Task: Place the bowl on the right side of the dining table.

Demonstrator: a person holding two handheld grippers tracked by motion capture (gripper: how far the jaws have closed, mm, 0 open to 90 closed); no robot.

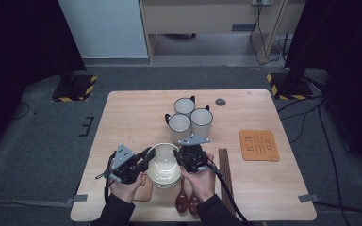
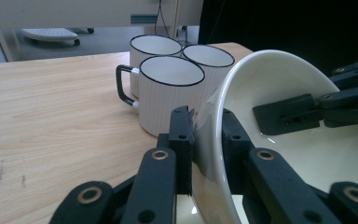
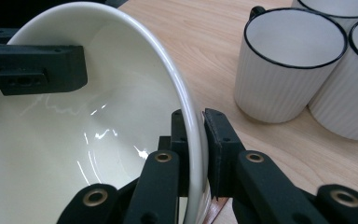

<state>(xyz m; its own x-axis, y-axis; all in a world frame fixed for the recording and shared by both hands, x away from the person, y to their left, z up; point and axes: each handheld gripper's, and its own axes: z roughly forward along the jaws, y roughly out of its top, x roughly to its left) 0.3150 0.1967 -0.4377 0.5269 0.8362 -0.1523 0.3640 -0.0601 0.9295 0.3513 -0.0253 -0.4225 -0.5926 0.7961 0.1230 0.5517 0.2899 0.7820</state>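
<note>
Bowl (image 1: 164, 160), cream-white, sits on a stack of bowls at the near middle of the table (image 1: 127, 117), gripped on both sides. Left hand-held gripper (image 2: 204, 135) is clamped on its left rim, one jaw inside and one outside; right hand-held gripper (image 3: 196, 140) pinches the opposite rim the same way. Beyond stand three mugs (image 1: 188, 117) close together. Chopsticks (image 1: 223, 165) lie right of the bowls, two spoons (image 1: 186, 200) just before them.
</note>
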